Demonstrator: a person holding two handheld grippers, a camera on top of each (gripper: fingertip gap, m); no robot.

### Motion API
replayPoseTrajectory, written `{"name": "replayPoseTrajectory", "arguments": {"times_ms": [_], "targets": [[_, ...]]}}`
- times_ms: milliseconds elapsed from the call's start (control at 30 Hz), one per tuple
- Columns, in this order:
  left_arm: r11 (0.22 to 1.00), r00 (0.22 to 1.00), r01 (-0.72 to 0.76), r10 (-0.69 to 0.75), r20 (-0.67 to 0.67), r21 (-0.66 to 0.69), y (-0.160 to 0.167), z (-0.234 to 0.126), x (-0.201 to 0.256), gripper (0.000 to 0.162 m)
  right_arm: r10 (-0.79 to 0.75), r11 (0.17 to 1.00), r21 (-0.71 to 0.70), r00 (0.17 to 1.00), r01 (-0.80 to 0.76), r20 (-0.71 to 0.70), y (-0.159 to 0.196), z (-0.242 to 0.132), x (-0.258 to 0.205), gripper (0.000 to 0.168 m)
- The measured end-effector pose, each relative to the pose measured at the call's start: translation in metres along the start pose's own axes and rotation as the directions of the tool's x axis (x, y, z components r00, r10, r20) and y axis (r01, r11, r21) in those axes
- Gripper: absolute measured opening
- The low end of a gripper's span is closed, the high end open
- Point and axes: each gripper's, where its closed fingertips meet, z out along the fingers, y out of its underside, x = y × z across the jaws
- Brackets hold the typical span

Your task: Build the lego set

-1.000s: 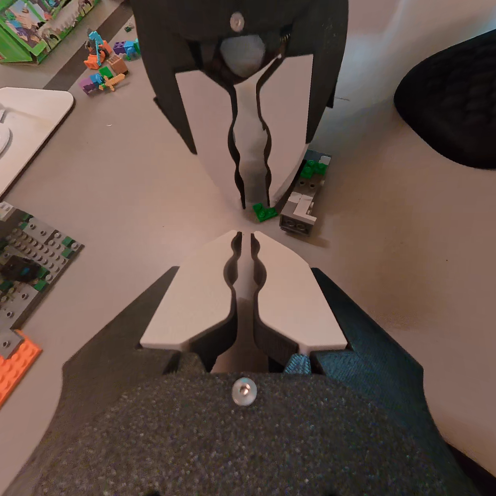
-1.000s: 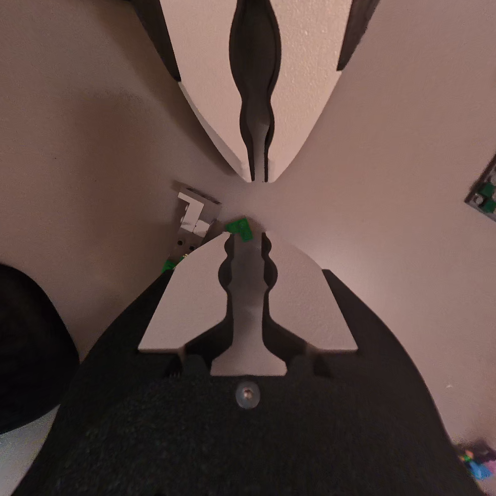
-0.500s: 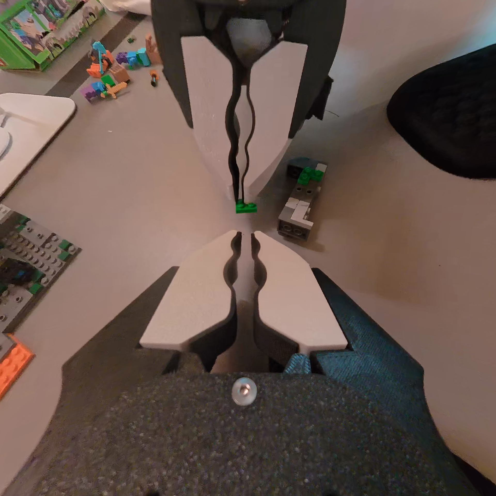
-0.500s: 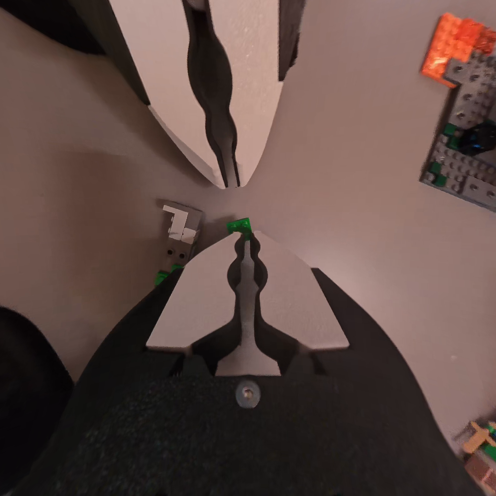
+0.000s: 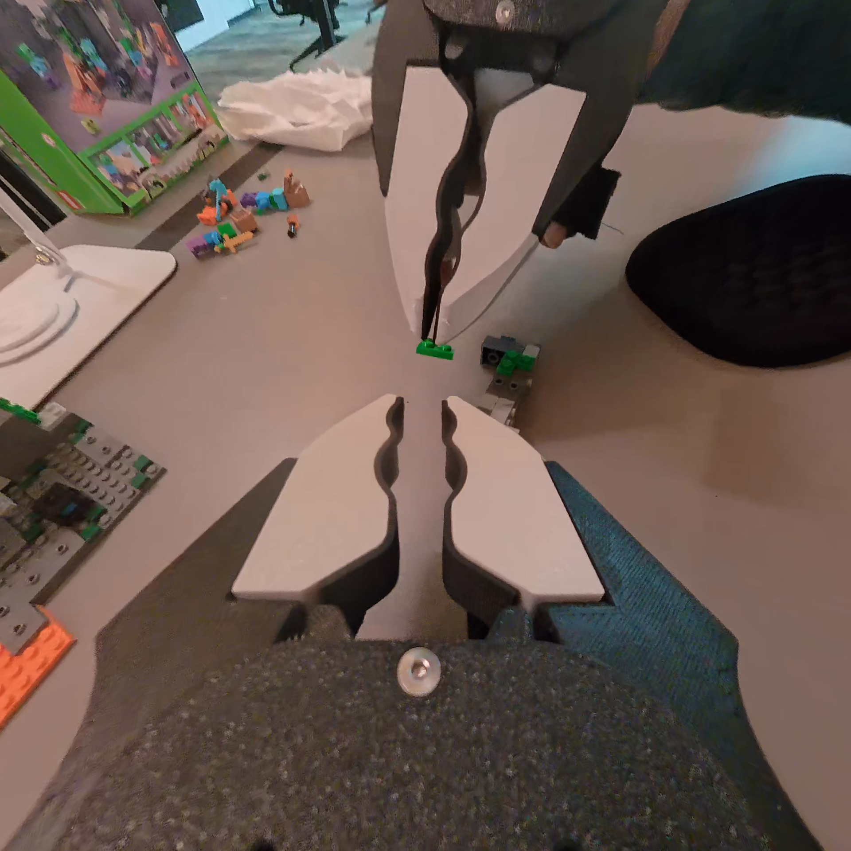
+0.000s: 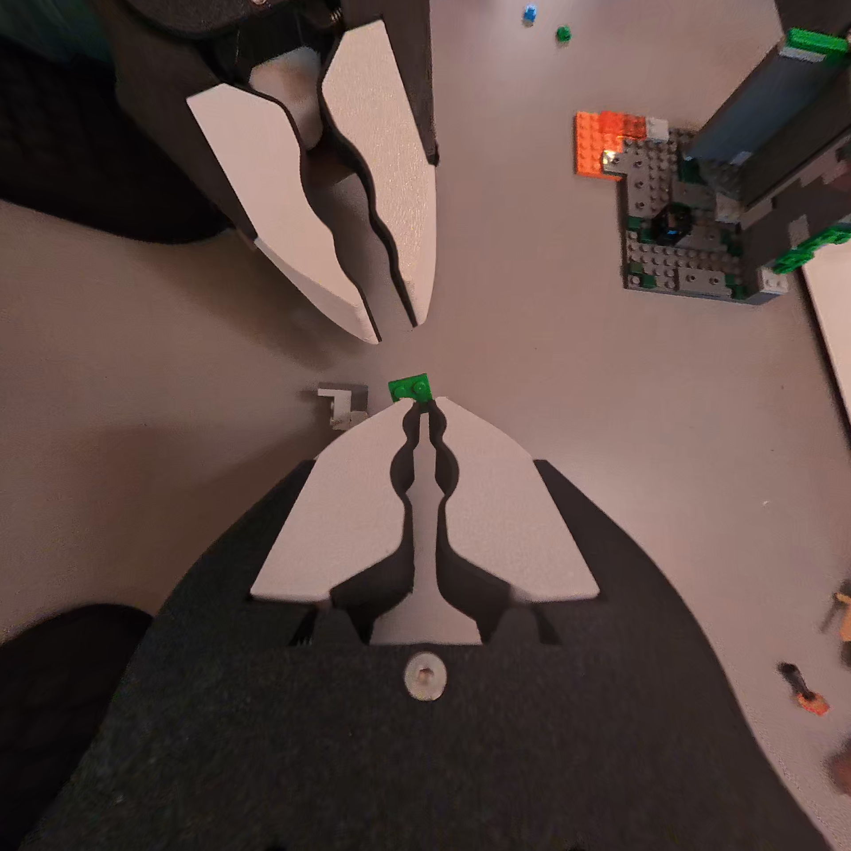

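We have the green plate pinched by one edge in the right gripper, lifted off the table. Our left gripper hovers empty, jaws slightly apart. Beside sits a small grey sub-build; the main build looks partly done, loose pieces remaining.

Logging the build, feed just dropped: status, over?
Right gripper shut on green plate, lifted off table. Left gripper open, empty, facing it. Small grey sub-build beside; nothing between.
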Motion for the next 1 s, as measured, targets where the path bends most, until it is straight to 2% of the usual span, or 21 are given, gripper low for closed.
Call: {"name": "replayPoseTrajectory", "arguments": {"times_ms": [233,400,567,700,1000], "targets": [[0.991,0.993,-0.12,0.121,-0.01,0.06,-0.015,-0.002,0.016,0.017,0.034,0.999,0.039,0.999,-0.034,-0.005,-0.005,-0.007,-0.014,0.003],[0.992,0.986,-0.111,0.118,-0.117,0.062,-0.014,0.003,0.036,0.019,-0.121,0.992,0.038,0.992,0.12,0.027,-0.007,-0.009,-0.029,0.003],[0.991,0.983,-0.126,0.131,-0.126,0.046,-0.012,0.005,0.039,0.019,-0.271,0.962,-0.022,0.961,0.272,0.057,-0.004,-0.01,-0.038,0.003],[0.989,0.981,-0.145,0.149,-0.127,0.042,-0.011,0.006,0.042,0.017,-0.332,0.938,-0.085,0.941,0.336,0.061,-0.001,-0.008,-0.036,0.003],[0.985,0.981,-0.171,0.172,-0.089,0.021,-0.01,0.008,0.039,0.017,-0.3,0.944,-0.134,0.953,0.303,0.043,0.003,-0.004,-0.032,0.003]]}}
